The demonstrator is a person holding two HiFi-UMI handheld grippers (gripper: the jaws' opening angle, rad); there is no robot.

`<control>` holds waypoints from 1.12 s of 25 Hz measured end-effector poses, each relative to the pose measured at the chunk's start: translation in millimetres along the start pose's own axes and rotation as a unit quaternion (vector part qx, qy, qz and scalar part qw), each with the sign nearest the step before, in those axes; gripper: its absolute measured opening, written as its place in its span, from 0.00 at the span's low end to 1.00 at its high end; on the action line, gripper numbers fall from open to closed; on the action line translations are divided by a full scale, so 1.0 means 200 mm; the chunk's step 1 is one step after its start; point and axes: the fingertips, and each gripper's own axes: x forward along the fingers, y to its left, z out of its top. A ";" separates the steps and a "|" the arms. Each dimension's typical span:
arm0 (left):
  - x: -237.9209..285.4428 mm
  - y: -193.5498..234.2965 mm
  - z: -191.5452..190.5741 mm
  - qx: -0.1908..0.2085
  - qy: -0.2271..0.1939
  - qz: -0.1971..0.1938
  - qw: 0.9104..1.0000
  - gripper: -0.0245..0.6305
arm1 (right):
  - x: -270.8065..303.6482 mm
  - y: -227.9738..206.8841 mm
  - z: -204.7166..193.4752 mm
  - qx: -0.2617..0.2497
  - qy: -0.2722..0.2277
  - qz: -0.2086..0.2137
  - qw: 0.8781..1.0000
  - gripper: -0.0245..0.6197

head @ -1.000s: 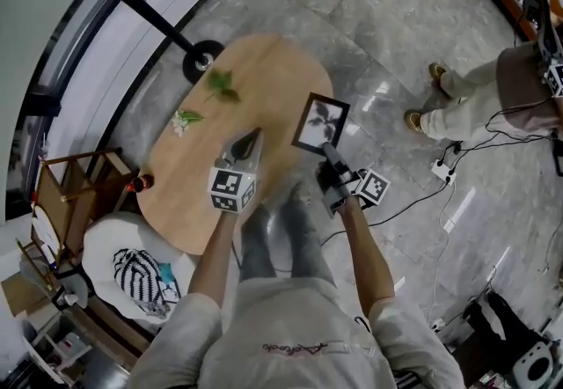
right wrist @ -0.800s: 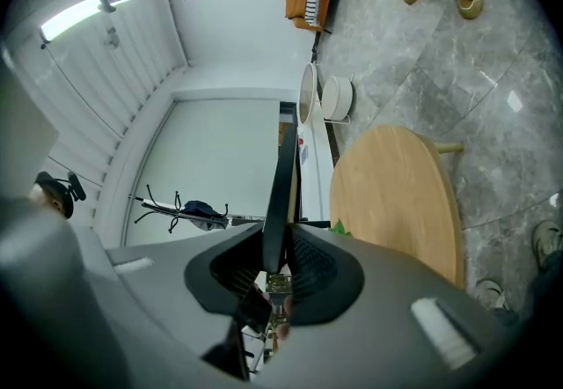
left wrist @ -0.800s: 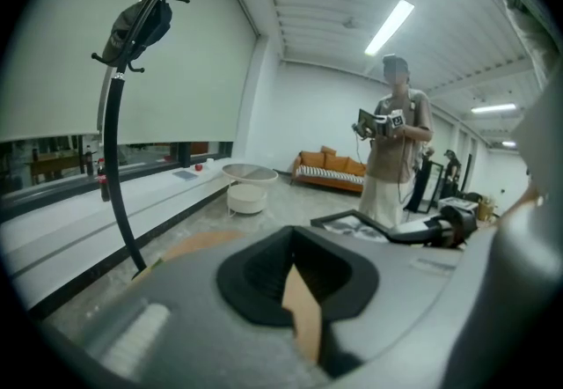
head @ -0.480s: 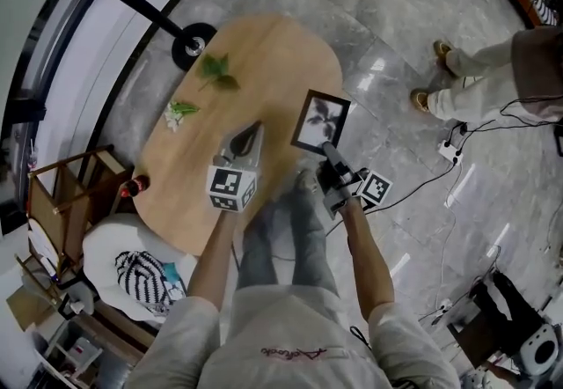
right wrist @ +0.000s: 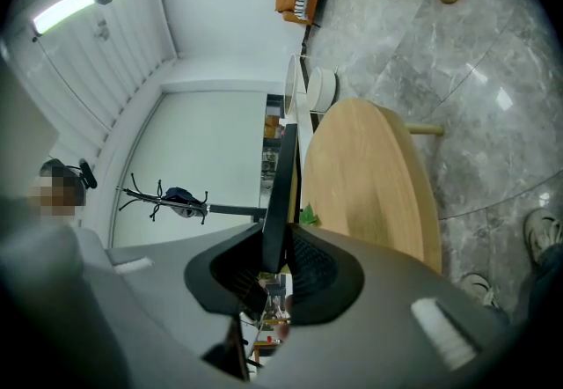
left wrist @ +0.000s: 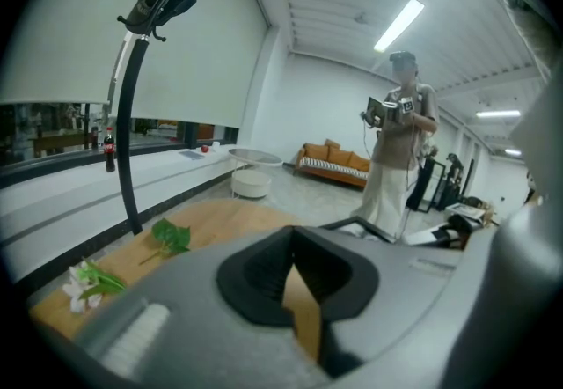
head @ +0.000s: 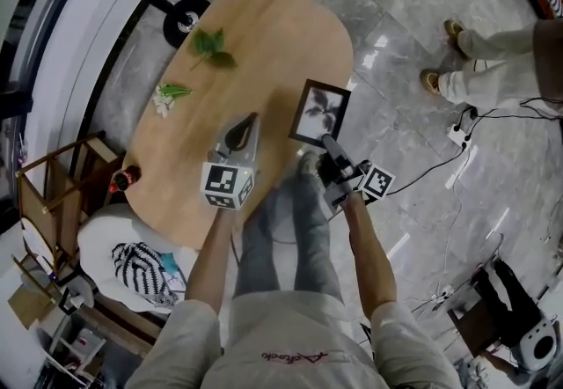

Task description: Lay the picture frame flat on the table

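Illumination: bright, even, indoor. A ceiling lamp [left wrist: 400, 24] burns white in the left gripper view. The polished floor [head: 413, 35] shows white glare patches. The table [head: 264, 35] is evenly lit, with only faint, soft shadows. All views bow strongly at the edges, with black corners in both gripper views. The nearest foreground in both gripper views is soft. In the head view the legs [head: 281, 229] are smeared.

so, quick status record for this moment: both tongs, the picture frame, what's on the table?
right tongs: shut on the picture frame, gripping its near edge
left tongs: shut, nothing between them, over the table
picture frame: by the table's edge, not yet lying flat; contact with the table unclear
also on table: green leaf, flower sprig
bystander: standing on the floor beyond the table
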 end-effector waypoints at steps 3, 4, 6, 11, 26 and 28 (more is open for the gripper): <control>0.01 0.01 -0.09 -0.006 0.002 0.001 1.000 0.04 | 0.00 -0.10 -0.04 0.000 0.008 -0.005 1.000 0.15; 0.01 0.02 -0.12 -0.008 0.004 0.002 1.000 0.04 | -0.01 -0.13 -0.05 -0.001 0.011 -0.008 1.000 0.15; 0.02 0.02 -0.17 -0.011 0.006 0.003 1.000 0.04 | -0.01 -0.18 -0.07 -0.001 0.016 -0.010 1.000 0.15; 0.05 0.07 -0.30 -0.017 0.013 0.009 1.000 0.04 | 0.00 -0.30 -0.10 0.005 0.022 -0.014 1.000 0.15; 0.14 0.12 -0.50 -0.028 0.034 0.010 0.999 0.04 | 0.10 -0.56 -0.13 0.015 0.037 -0.032 0.999 0.15; 0.14 0.12 -0.51 -0.029 0.037 0.010 0.999 0.04 | 0.14 -0.58 -0.14 0.017 0.041 -0.033 0.998 0.15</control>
